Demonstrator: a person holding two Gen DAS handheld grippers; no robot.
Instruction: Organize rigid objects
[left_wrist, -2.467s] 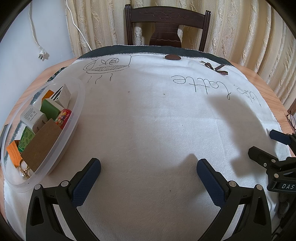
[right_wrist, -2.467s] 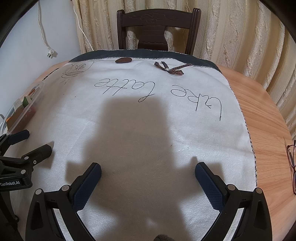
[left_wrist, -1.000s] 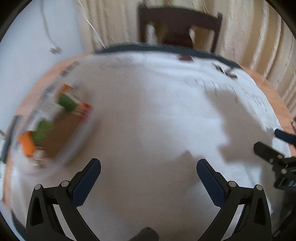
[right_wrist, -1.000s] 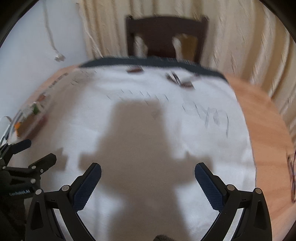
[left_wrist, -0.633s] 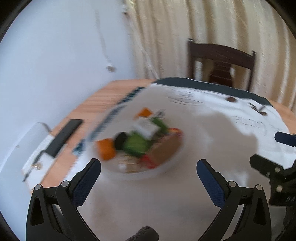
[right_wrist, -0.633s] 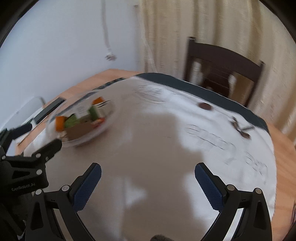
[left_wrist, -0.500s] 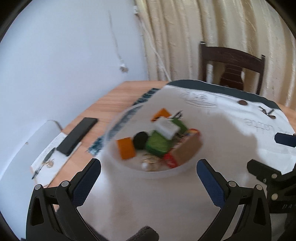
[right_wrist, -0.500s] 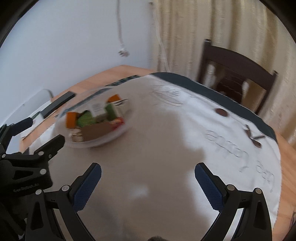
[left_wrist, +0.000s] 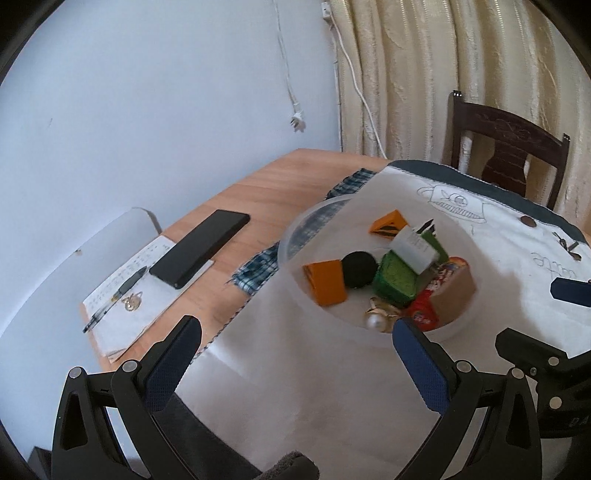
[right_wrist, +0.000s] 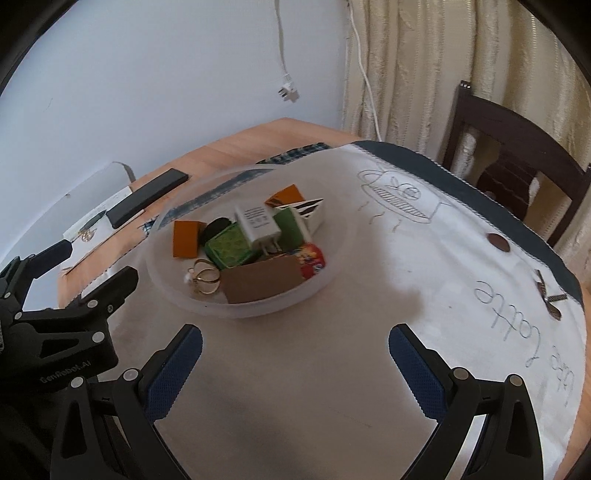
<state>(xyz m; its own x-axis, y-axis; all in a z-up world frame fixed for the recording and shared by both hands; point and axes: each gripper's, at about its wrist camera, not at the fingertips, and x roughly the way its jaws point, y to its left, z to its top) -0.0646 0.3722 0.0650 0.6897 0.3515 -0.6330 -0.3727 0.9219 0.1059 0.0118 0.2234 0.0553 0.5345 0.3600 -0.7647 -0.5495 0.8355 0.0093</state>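
A: Your left tongs (left_wrist: 295, 350) are hanging released over the white cloth (left_wrist: 332, 406), blue pads spread wide with nothing between them.

B: And your right tongs (right_wrist: 295, 350) are doing the same, gaping empty just short of the clear bowl (right_wrist: 325, 280).

A: You are looking straight at that bowl from both sides; it is sitting on the cloth near the desk (left_wrist: 280, 177) edge, and your left tongs are showing at the left of the right wrist view.

B: Inside it you are seeing a white charger (right_wrist: 258, 225) lying on a green box (right_wrist: 229, 247), an orange box (right_wrist: 186, 238), a black round thing (left_wrist: 358, 269), a brown card box (right_wrist: 260, 284), a red packet (right_wrist: 312, 262) and a gold ring with a pearl (left_wrist: 376, 321), all touching in one heap.

A: Beyond the bowl, a black phone (left_wrist: 199, 253) is lying across a notepad (left_wrist: 144, 299) on the bare wood, with a pen (left_wrist: 114, 299) beside it.

B: A dark chair (left_wrist: 506, 162) is standing at the far edge, curtains (left_wrist: 424, 74) behind.
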